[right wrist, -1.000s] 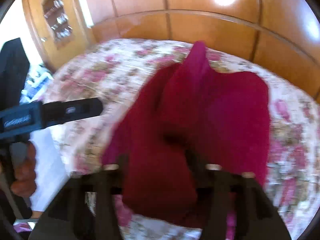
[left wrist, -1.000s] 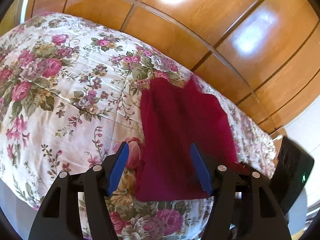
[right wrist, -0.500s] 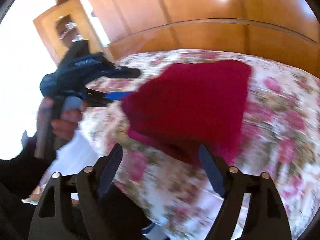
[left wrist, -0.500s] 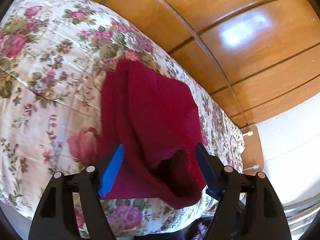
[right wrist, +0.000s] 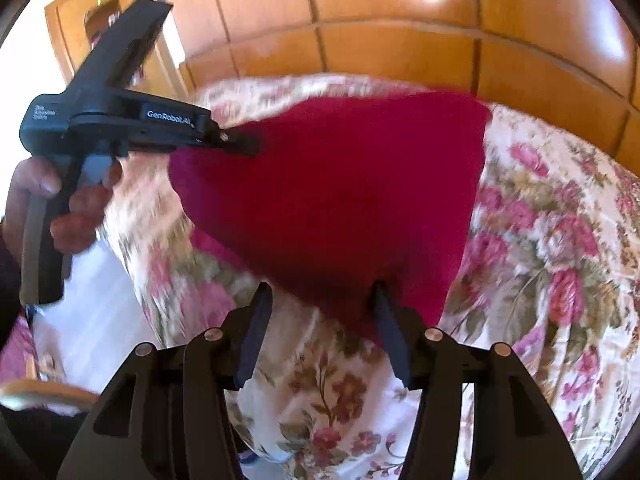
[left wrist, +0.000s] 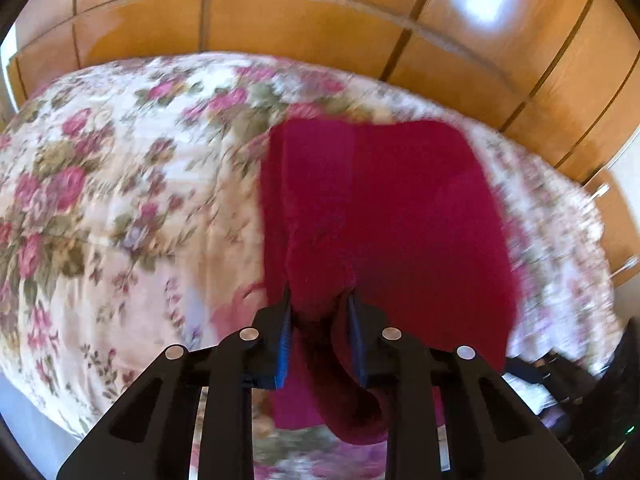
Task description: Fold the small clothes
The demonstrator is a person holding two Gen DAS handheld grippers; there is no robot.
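A dark red garment (left wrist: 400, 216) lies partly folded on the floral bedspread (left wrist: 120, 184). My left gripper (left wrist: 320, 300) is shut on a bunched near edge of the garment, cloth pinched between its blue pads. In the right wrist view the garment (right wrist: 340, 192) spreads as a red triangle, and the left gripper (right wrist: 240, 144) grips its left corner. My right gripper (right wrist: 320, 292) is open over the garment's near edge, one finger on each side of the cloth's lower corner, not holding it.
A wooden panelled wall (left wrist: 320, 28) runs behind the bed. A dark object (left wrist: 600, 392) sits off the bed's right edge. The bed's near edge drops to a pale floor (right wrist: 100, 312). The person's hand (right wrist: 60, 208) holds the left gripper's handle.
My left gripper has closed on the garment's near edge; it was open half a second ago. My right gripper let go of the cloth a second ago and now hovers open at its corner.
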